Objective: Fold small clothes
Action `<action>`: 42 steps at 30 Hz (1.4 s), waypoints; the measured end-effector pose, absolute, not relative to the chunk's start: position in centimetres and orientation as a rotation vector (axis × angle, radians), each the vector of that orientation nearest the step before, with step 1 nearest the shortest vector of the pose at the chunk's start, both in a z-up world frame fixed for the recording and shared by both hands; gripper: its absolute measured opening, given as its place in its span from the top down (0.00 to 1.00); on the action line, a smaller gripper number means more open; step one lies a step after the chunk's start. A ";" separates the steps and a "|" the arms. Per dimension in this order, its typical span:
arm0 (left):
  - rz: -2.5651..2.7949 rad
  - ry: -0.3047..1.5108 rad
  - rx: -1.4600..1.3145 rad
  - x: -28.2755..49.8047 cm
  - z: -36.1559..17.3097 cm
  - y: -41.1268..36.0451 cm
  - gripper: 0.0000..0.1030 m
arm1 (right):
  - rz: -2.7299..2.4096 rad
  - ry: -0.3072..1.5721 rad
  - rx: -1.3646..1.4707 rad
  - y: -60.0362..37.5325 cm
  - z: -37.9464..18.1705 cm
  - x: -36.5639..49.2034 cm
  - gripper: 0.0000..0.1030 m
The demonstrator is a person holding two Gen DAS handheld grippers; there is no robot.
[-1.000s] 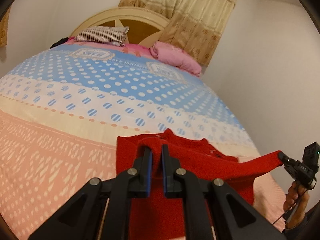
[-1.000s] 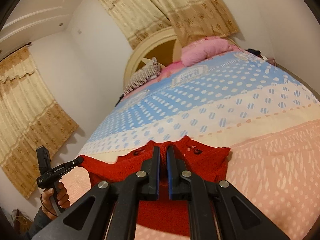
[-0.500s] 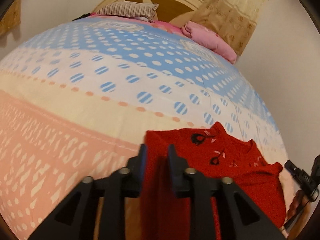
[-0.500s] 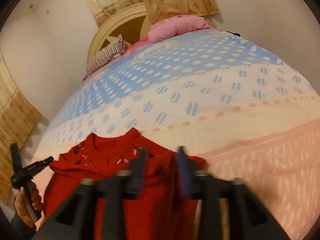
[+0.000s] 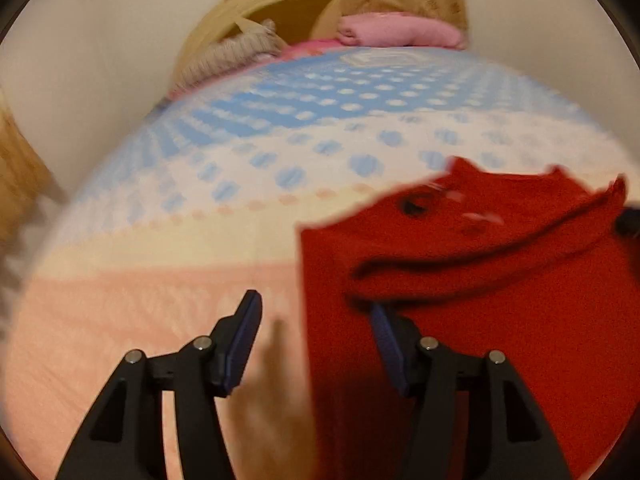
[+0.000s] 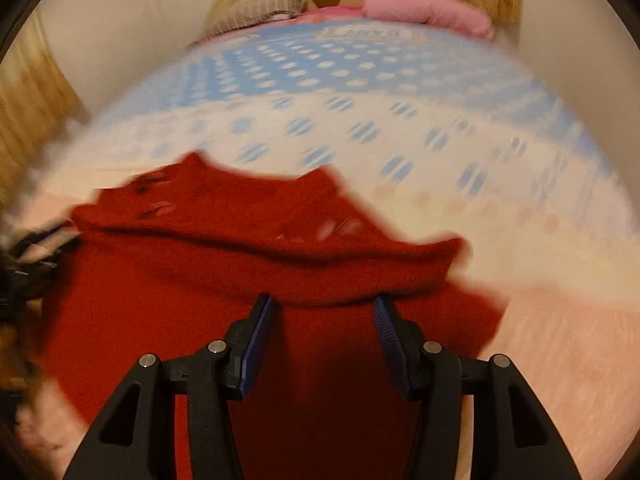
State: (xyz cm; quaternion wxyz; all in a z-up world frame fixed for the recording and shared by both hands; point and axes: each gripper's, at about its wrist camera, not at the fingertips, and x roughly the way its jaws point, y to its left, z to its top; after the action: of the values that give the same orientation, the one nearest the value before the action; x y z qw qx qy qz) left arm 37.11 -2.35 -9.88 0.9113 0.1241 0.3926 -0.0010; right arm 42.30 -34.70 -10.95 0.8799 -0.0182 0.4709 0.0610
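A small red knitted garment (image 5: 480, 300) lies on the bed, its top part folded over into a thick ridge. My left gripper (image 5: 314, 308) hangs over the garment's left edge, its jaws opening. The cloth edge runs between them, and the pads do not press on it. Its right fingertip (image 5: 380, 320) is tucked just under the fold. In the right wrist view the red garment (image 6: 200, 280) fills the lower middle. My right gripper (image 6: 322, 300) stands open right at the folded ridge, with cloth below the jaws and nothing pinched. Both views are blurred.
The bed cover (image 5: 160, 300) is peach near me, cream and blue-dotted farther off. A striped pillow (image 6: 264, 6) and a pink pillow (image 6: 424, 8) lie against the wooden headboard (image 5: 280, 4). Walls and curtains close in on both sides of the bed.
Both grippers were shut on the red garment, holding it stretched above the bed. Both have let go and sunk toward the bed, and the garment now lies there folded.
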 end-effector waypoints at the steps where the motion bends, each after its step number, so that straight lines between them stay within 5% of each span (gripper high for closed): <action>1: 0.032 0.810 0.234 37.9 -9.5 -1.8 0.42 | 0.066 0.925 -0.046 -35.1 -10.1 42.8 0.49; 14: -0.073 0.795 0.062 31.2 -8.4 3.4 0.30 | 0.189 0.834 0.181 -38.8 -8.1 33.6 0.49; 16: -0.089 0.788 0.062 29.7 -8.6 3.3 0.23 | 0.189 0.830 0.173 -38.6 -7.8 31.5 0.49; 23: -0.109 0.810 0.135 28.5 -10.1 1.4 0.22 | 0.211 0.892 0.127 -37.3 -9.7 27.7 0.49; 27: -0.077 0.809 0.159 27.6 -10.9 1.5 0.08 | 0.146 0.913 0.022 -36.3 -12.3 26.2 0.48; 42: -0.086 0.848 0.086 27.3 -12.0 2.8 0.00 | 0.178 0.849 -0.056 -31.2 -10.2 26.9 0.47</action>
State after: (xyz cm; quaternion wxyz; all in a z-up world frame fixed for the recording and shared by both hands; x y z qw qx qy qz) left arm 27.28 2.83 -12.02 0.9096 0.0415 0.4113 -0.0418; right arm 26.93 -31.21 -10.19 0.9070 -0.0272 0.4114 0.0862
